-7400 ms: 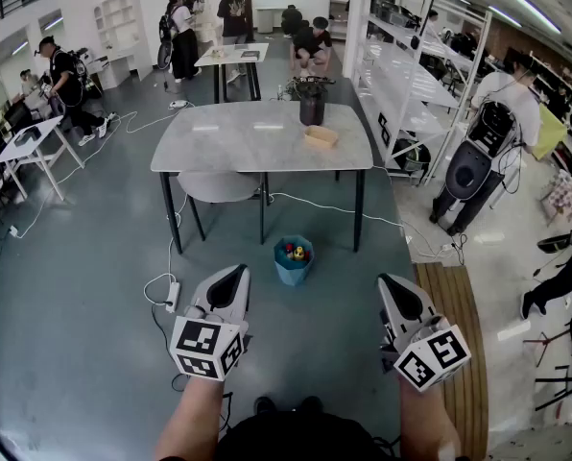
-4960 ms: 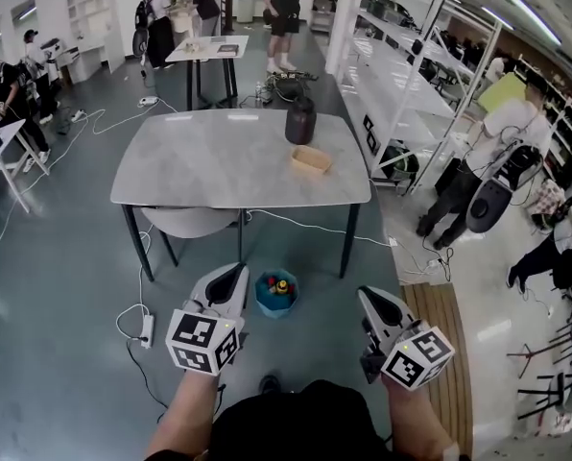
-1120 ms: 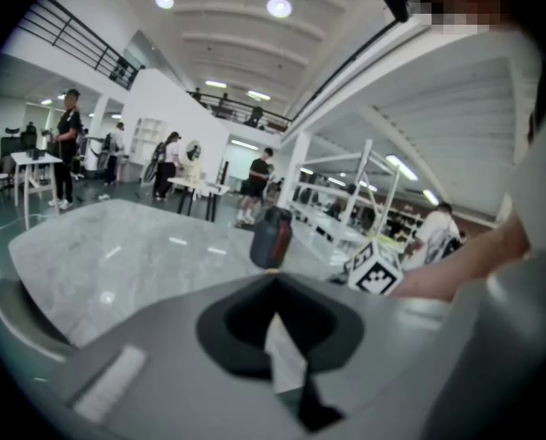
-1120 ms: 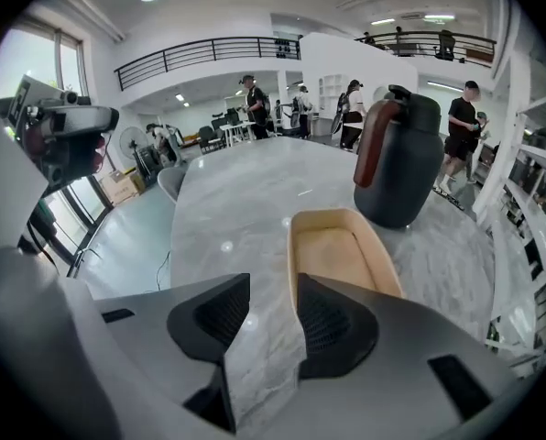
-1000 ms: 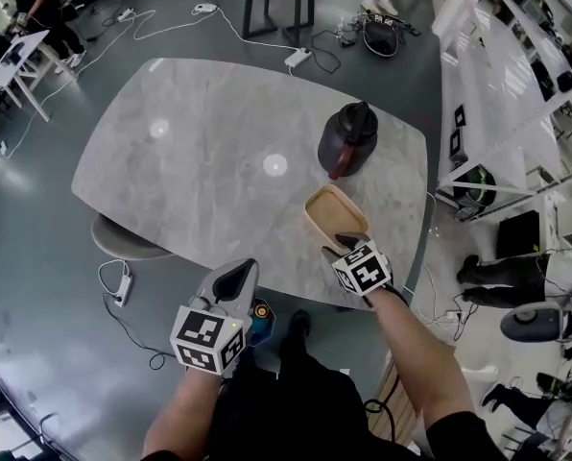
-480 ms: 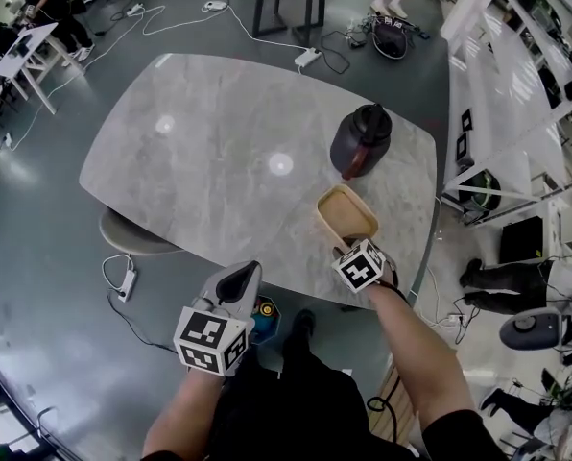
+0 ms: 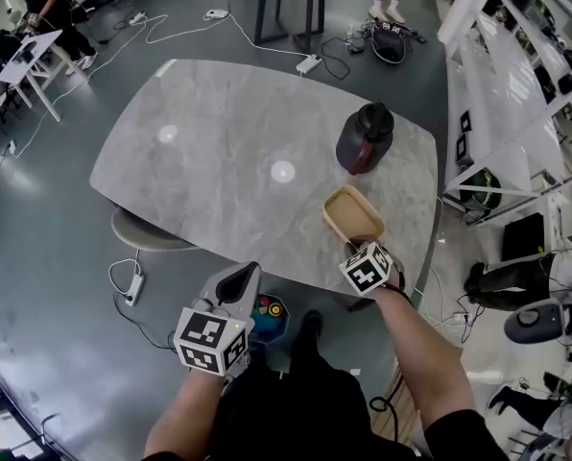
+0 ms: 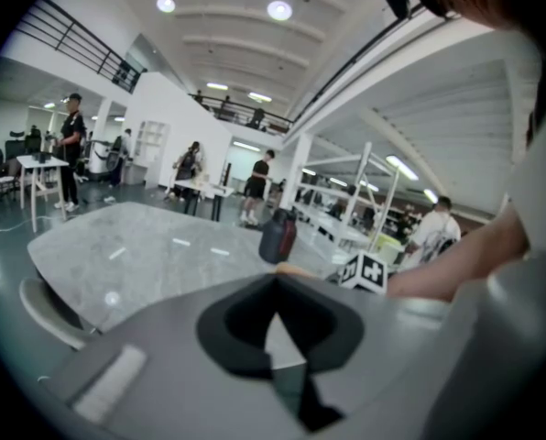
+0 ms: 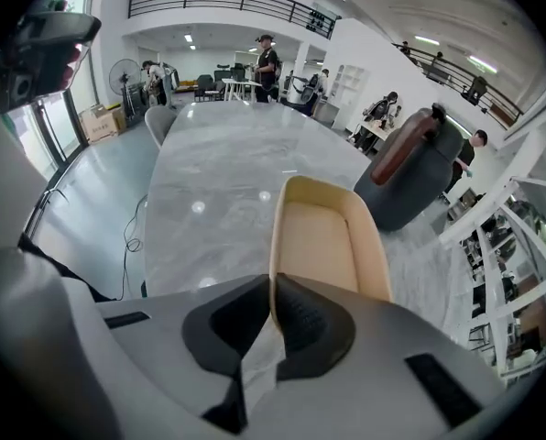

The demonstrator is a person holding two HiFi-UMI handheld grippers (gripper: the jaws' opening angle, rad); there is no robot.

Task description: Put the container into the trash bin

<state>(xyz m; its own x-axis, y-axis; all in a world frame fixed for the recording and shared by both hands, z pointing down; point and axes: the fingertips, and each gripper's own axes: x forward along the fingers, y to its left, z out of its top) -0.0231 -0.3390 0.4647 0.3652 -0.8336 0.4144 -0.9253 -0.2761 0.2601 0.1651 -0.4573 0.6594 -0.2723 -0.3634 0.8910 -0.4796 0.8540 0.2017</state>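
Observation:
The tan, empty container (image 7: 353, 214) lies on the grey marble table (image 7: 228, 142) near its right front edge. My right gripper (image 7: 353, 247) points steeply down at its near end. In the right gripper view the jaws are closing, and the pads clamp the left near wall of the container (image 9: 323, 236) at the right gripper (image 9: 271, 287). My left gripper (image 7: 241, 275) is shut and empty, held in front of the table's near edge. The blue trash bin (image 7: 267, 315) with colourful items stands on the floor just beside it. The left gripper (image 8: 275, 282) faces the table.
A dark jug (image 7: 365, 137) with a red-brown handle stands just behind the container. A grey chair (image 7: 147, 230) is tucked under the table's left front. A power strip (image 7: 132, 284) and cables lie on the floor. White shelving (image 7: 497, 84) runs along the right.
The right gripper's marker cube has rolled at the container's near end. The left gripper has shifted slightly. The container has stayed on the table.

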